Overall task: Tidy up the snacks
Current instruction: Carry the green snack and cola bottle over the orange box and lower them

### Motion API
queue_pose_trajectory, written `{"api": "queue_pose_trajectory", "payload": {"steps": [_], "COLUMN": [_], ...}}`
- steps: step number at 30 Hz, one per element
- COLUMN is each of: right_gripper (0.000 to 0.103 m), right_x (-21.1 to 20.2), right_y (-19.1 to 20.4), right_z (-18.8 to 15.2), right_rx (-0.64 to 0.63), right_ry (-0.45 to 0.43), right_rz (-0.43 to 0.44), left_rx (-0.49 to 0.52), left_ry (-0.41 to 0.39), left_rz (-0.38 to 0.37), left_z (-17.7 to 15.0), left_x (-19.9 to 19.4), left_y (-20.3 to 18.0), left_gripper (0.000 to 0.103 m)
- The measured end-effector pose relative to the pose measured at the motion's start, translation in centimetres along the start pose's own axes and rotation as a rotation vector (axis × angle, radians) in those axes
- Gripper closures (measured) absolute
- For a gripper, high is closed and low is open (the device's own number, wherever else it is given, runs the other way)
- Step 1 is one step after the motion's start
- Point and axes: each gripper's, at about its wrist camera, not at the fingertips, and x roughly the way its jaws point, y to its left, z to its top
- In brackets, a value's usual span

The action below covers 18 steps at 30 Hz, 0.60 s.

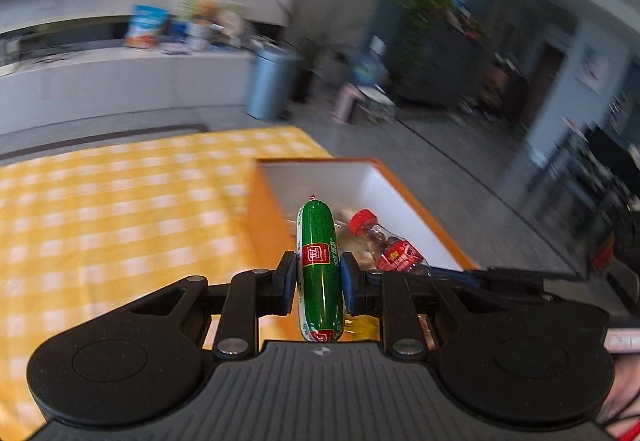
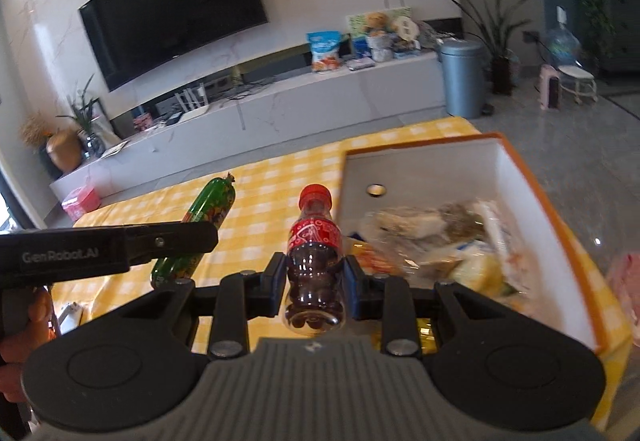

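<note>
My left tongs [image 1: 319, 283]: clamped on green sausage [image 1: 320, 273], held above yellow checked table [image 1: 120, 209], beside orange box [image 1: 264, 225]. My right tongs [image 2: 314, 283]: clamped on small cola bottle [image 2: 314, 261], red cap up, next to box's near wall. Box interior white, wrapped snacks [image 2: 432, 237] piled inside.

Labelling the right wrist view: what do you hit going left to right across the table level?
Left tongs → green sausage → cola bottle held in the right tongs → orange box with snack packets inside.
</note>
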Motion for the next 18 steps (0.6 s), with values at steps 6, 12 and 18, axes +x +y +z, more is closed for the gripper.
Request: {"api": "queue_pose_trajectory", "payload": {"steps": [6, 12, 18], "right_gripper": [0.074, 0.074, 0.074], "right_x": [-0.9, 2.0, 5.4], "right_y": [-4.9, -7.7, -9.5], "right_z": [1.5, 2.4, 2.9], "right_rx": [0.025, 0.038, 0.057], "right_ry": [0.1, 0.293, 0.446], "right_rz": [-0.046, -0.007, 0.04], "left_rx": [0.218, 0.362, 0.414], "left_ry": [0.176, 0.396, 0.572], "left_rz": [-0.056, -0.022, -0.024], "left_z": [2.4, 2.9, 1.8], "left_x": [5.5, 11.5, 16.0], "left_y": [-4.0, -5.8, -6.0], "left_gripper": [0.078, 0.078, 0.078]}}
